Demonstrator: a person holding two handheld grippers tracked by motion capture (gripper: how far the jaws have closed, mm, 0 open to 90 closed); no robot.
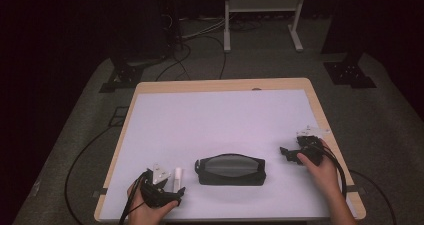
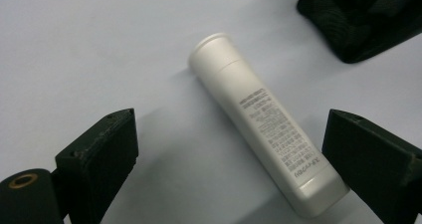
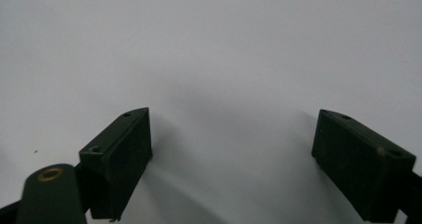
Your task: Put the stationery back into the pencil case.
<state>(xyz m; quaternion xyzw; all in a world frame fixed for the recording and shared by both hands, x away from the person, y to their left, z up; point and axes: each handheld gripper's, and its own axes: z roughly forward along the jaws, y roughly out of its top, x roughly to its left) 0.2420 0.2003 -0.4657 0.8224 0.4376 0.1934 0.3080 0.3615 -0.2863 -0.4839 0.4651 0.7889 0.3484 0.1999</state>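
Note:
A white tube (image 2: 263, 119) with small grey print lies flat on the white table top, cap end pointing away. My left gripper (image 2: 229, 134) stands open around it, one jaw on each side, the right jaw close to the tube's near end. In the high view the tube (image 1: 177, 175) lies just beyond my left gripper (image 1: 172, 187) near the front left. A black zip pouch (image 1: 231, 169) lies at the front middle, its corner (image 2: 358, 20) at the top right of the left gripper view. My right gripper (image 1: 287, 153) rests open on bare table (image 3: 209, 59) at the right.
The table's wooden rim (image 1: 320, 110) frames the white top. Beyond the table, cables (image 1: 175, 60) run across the grey floor, with a white frame stand (image 1: 262, 15) and dark stand bases (image 1: 350, 72) at the back.

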